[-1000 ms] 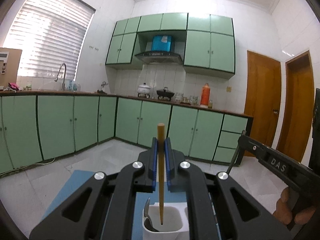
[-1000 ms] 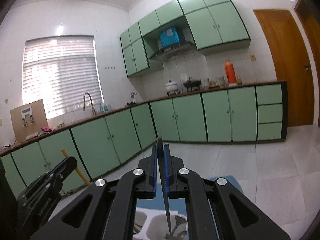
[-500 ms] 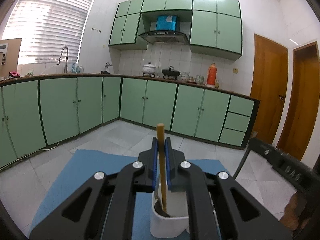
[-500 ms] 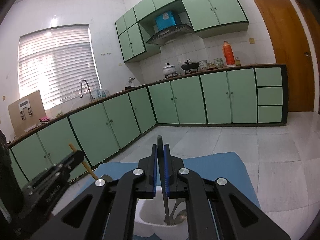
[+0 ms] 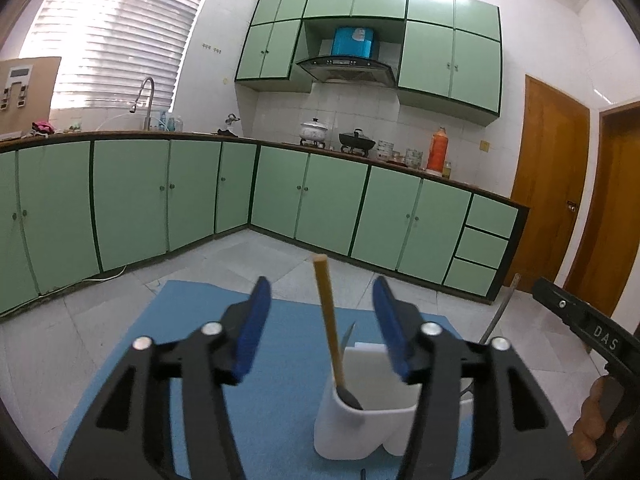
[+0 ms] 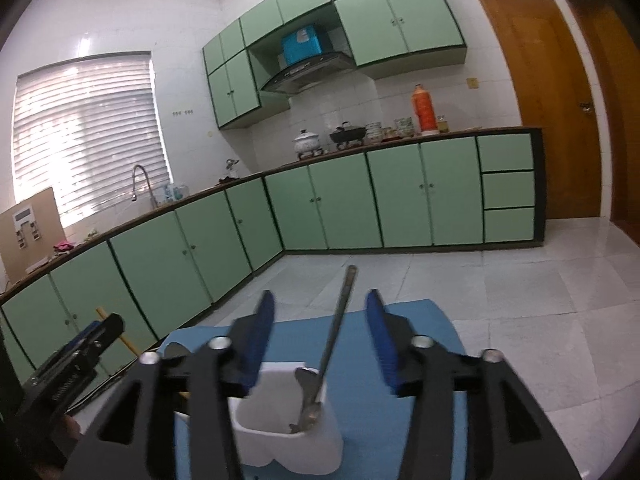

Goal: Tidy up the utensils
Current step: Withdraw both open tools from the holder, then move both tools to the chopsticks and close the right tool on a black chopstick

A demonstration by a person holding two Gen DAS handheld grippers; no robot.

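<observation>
A white utensil holder [image 5: 360, 424] stands on a blue mat [image 5: 280, 360]. A wooden-handled utensil [image 5: 329, 320] stands in its left compartment, between the fingers of my left gripper [image 5: 320, 300], which is open and apart from it. In the right wrist view the holder [image 6: 288, 432] has a metal utensil [image 6: 338, 320] leaning in its right compartment, next to another metal spoon [image 6: 306, 380]. My right gripper [image 6: 320, 308] is open around the metal handle without touching it. It also shows in the left wrist view [image 5: 588, 328].
The mat [image 6: 400, 360] lies on a table above a pale tiled floor. Green kitchen cabinets [image 5: 320, 208] line the back walls. Wooden doors [image 5: 552, 184] stand at the right. My left gripper shows at the left edge of the right wrist view [image 6: 72, 368].
Both grippers have opened and let go: the wooden utensil and the metal utensil now stand free in the holder. Both grippers have tilted down slightly, showing more of the mat.
</observation>
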